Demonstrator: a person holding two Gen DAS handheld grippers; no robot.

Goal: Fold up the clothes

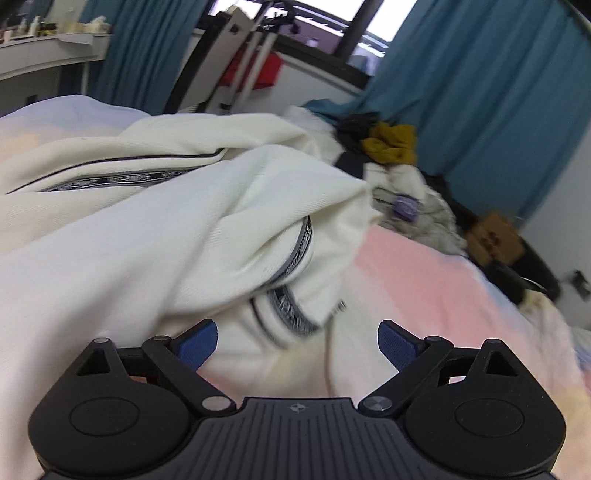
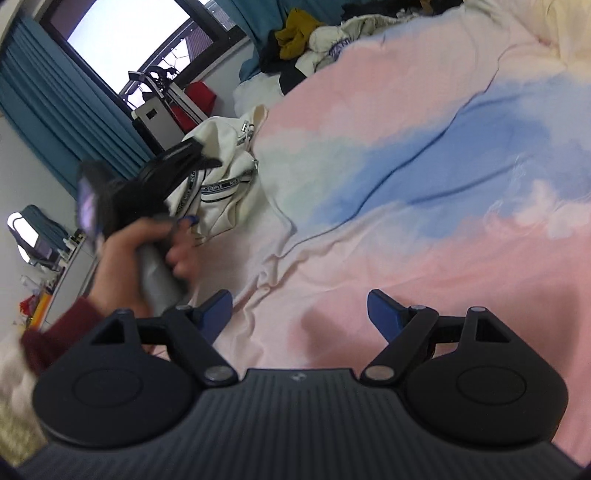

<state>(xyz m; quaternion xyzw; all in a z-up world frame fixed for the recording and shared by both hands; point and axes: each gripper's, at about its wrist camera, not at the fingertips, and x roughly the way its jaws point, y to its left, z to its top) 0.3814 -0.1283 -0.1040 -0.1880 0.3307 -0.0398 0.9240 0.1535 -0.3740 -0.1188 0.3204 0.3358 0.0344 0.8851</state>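
Observation:
A cream zip-up garment (image 1: 147, 221) with a black-and-white lettered trim lies crumpled on the pastel bedsheet (image 1: 424, 280). My left gripper (image 1: 297, 341) hovers low at its near edge, blue pads wide apart and nothing between them. In the right wrist view the same garment (image 2: 221, 192) lies at the far left of the bedsheet (image 2: 406, 166). There a hand (image 2: 122, 254) in a dark red sleeve holds the left gripper (image 2: 197, 190) against it, blurred. My right gripper (image 2: 301, 310) stands open over bare pink sheet, well to the right of the garment.
A pile of mixed clothes (image 1: 391, 144), with a mustard piece on top, lies at the bed's far end; the same clothes pile (image 2: 295, 33) shows at top centre. Teal curtains (image 1: 498, 92), a window and a folded white frame (image 1: 229, 55) stand behind. A cardboard box (image 1: 495, 240) lies beside the bed.

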